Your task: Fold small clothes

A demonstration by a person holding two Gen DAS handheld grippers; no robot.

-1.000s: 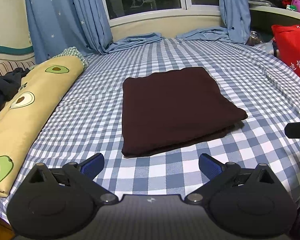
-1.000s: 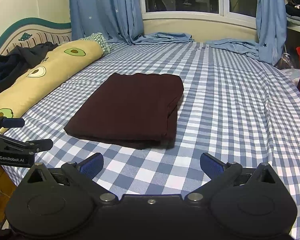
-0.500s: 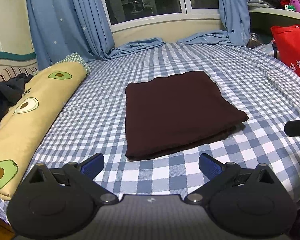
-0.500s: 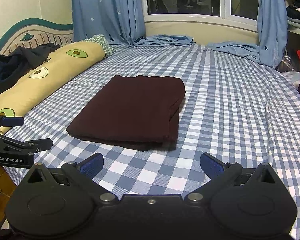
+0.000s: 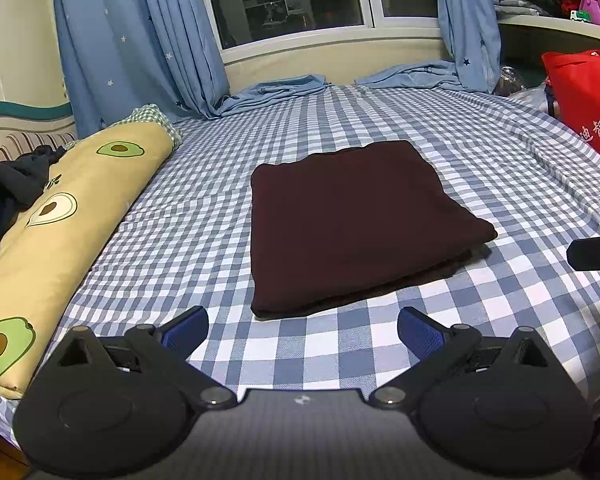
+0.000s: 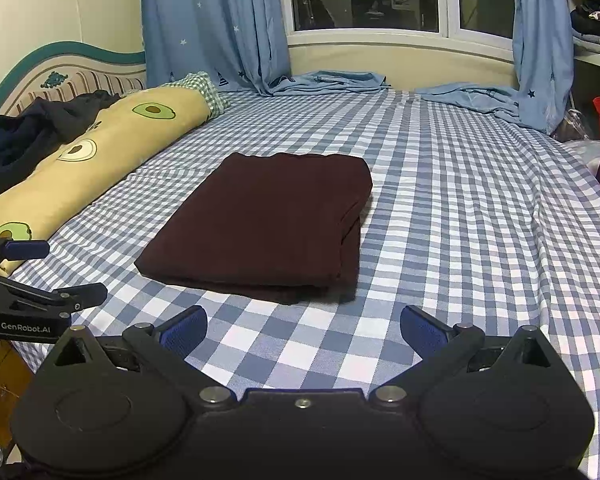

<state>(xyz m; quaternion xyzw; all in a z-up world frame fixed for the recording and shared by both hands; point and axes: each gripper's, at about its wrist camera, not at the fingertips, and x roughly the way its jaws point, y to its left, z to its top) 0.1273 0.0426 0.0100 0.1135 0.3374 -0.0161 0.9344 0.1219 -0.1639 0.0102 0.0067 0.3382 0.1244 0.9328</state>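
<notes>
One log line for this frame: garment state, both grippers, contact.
garment: dark maroon cloth folded flat on checked bed sheet | left gripper: jaws open, empty | right gripper: jaws open, empty | contact: none

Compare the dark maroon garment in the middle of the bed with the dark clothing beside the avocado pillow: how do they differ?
The maroon garment is folded into a flat rectangle; the dark clothing lies crumpled in a heap. The maroon garment rests on the checked sheet; the dark clothing lies partly on the avocado pillow. Neither is held by a gripper.
</notes>
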